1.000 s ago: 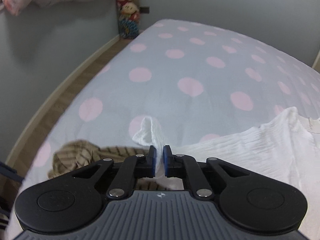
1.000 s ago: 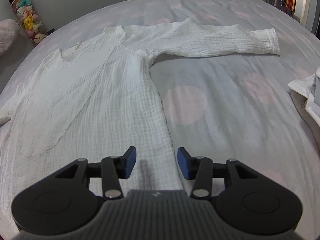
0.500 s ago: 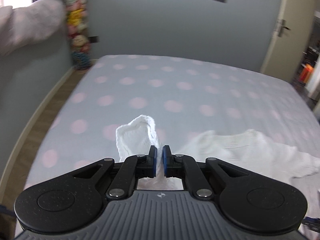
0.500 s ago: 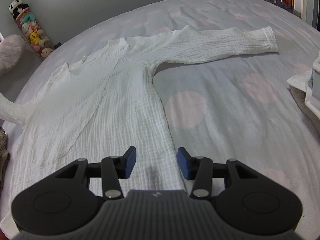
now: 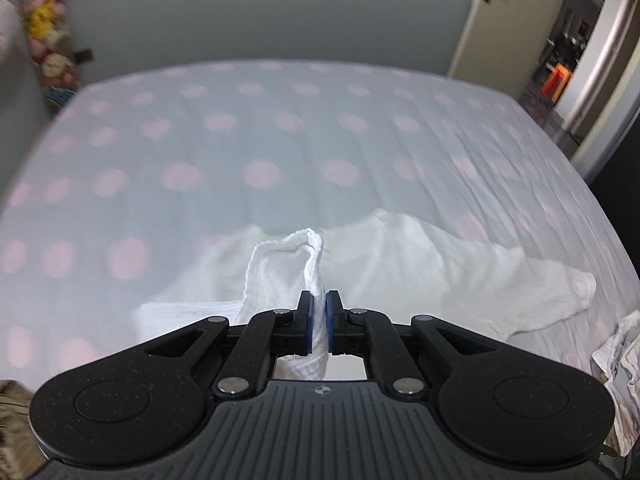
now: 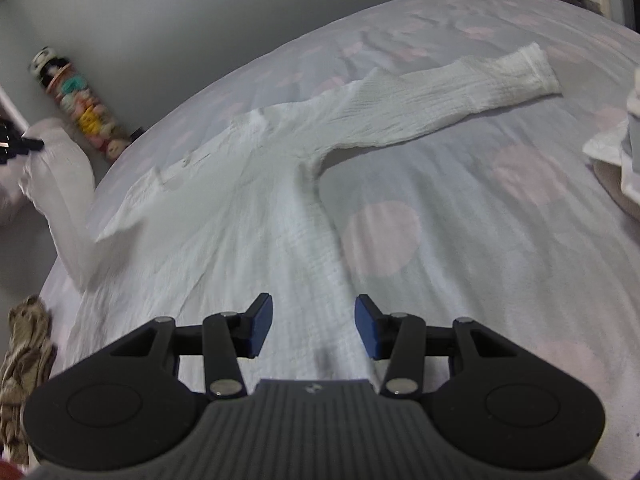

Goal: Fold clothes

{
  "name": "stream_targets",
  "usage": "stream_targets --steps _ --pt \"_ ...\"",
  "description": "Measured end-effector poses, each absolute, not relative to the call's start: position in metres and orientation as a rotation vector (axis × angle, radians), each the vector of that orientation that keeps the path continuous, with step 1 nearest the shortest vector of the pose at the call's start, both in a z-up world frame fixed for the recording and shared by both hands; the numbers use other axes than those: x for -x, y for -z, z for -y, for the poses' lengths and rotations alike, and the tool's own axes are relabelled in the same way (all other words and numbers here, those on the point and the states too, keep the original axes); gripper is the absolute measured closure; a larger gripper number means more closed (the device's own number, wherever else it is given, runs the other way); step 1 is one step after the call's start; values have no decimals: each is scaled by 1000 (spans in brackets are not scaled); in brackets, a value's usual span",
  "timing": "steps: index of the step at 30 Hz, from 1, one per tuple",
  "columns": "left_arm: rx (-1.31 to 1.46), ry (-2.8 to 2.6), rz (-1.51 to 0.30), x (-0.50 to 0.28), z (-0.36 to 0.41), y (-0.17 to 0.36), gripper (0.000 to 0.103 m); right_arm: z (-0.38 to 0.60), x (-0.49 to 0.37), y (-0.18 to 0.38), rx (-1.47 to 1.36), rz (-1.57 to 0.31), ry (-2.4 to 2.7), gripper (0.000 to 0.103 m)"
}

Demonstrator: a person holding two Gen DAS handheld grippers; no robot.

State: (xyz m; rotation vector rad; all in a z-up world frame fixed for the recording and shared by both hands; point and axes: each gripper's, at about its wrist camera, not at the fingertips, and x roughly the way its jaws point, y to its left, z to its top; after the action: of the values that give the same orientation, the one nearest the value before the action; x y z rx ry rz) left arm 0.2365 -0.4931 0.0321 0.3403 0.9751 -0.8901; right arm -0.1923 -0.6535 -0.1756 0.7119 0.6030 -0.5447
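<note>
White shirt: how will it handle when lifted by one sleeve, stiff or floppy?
Likely floppy: the sleeve droops in a loop from the shut left tongs. Probably light, since a thin pinch holds it up. The shirt will likely drag and bunch on the bed rather than lift flat; its crinkled weave already wrinkles.

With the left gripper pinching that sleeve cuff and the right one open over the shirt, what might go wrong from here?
1. The left gripper pinches only a thin bit of the sleeve cuff; it may slip out mid-fold.
2. The right gripper is open above the white shirt, pinning nothing, so the body may drag and wrinkle.
3. The other sleeve lies spread out; the fold may end up lopsided.
</note>
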Motion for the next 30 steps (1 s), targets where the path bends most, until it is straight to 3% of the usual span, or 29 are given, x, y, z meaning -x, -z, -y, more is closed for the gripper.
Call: stream_targets --steps 9,16,19,30 --pt "-365 913 -1075 -215 557 50 99 674 190 197 -794 -555 615 54" --pt "-335 984 -1139 -205 573 74 96 676 185 203 -802 -563 596 54" --pt "-347 986 -1124 -202 565 70 91 677 185 204 -805 -561 594 54" --pt "-316 904 -1133 -189 499 95 91 674 187 197 -805 -543 596 54"
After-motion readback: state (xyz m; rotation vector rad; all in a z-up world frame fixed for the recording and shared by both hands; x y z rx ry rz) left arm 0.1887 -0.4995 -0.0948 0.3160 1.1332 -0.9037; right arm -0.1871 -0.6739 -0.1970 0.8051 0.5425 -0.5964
